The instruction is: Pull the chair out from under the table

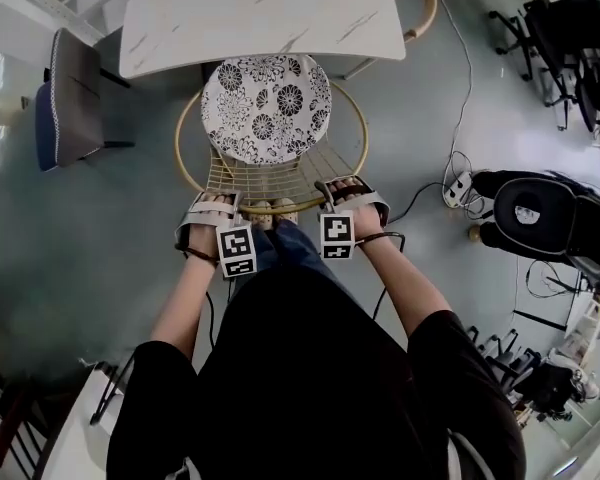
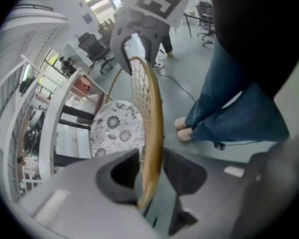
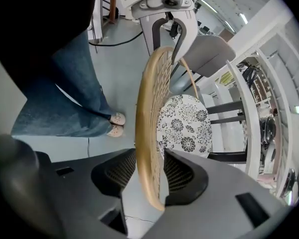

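**Head view, looking steeply down.** Your left gripper (image 1: 212,206) and right gripper (image 1: 348,190) stand over the top rim (image 3: 145,133) of the chair (image 1: 280,183) back, one on each side of its middle. The only print is a black-and-white square marker pattern on each gripper's cube (image 1: 237,251).

**The chair.** It stands between you and the table (image 1: 260,8), with its back toward you. The far edge of the seat lies just under the table's near edge.

**Materials.**
- The rim is a smooth, tan, round-section hoop that looks like cane.
- It frames an open woven lattice (image 1: 242,173).
- The round cushion (image 1: 265,108) is white with black flower heads.
- The tabletop is white with grey marble veining and rounded corners.

**Gripper views.** Each pair of matte grey jaws straddles the rim — the right pair wide, with its dark ribbed pads (image 3: 182,176) not pressing. The left pair stands a little narrower, with floor showing between the rim and one jaw.
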### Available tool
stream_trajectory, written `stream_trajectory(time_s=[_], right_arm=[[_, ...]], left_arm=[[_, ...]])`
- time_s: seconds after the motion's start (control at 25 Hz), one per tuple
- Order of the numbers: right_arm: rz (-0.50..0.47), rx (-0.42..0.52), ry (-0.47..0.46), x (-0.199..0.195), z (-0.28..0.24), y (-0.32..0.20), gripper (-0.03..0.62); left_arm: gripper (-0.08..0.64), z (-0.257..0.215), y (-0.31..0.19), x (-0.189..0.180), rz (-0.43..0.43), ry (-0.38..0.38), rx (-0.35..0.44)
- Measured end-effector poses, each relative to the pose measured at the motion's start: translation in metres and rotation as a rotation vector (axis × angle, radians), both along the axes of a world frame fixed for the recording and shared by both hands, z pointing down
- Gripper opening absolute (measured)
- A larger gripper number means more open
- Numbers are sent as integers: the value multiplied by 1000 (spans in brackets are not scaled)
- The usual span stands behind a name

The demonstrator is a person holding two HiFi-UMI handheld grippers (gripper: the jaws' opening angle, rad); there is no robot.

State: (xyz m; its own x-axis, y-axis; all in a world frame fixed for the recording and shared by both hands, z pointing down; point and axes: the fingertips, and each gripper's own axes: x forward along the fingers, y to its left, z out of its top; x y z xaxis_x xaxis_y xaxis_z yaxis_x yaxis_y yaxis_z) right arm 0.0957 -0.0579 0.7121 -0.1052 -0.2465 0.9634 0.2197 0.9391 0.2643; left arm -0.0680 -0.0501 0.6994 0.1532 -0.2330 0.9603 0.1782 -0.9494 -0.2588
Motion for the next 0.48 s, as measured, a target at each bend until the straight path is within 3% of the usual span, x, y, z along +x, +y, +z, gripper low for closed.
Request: stream_trajectory(time_s=[0.12, 0.16, 0.24, 0.48], right_arm=[[-23, 6, 11, 0, 5, -2, 146], [-36, 9, 15, 0, 6, -2, 92], [-62, 14, 22, 0, 7, 1, 42], [-58, 3, 35, -1, 8, 4, 28]], left_arm=[[117, 9, 0, 0, 28, -31, 4], [82, 11, 1, -1, 37, -36, 6], [54, 14, 3, -1, 54, -43, 14], [44, 14, 4, -2, 25, -57, -38]])
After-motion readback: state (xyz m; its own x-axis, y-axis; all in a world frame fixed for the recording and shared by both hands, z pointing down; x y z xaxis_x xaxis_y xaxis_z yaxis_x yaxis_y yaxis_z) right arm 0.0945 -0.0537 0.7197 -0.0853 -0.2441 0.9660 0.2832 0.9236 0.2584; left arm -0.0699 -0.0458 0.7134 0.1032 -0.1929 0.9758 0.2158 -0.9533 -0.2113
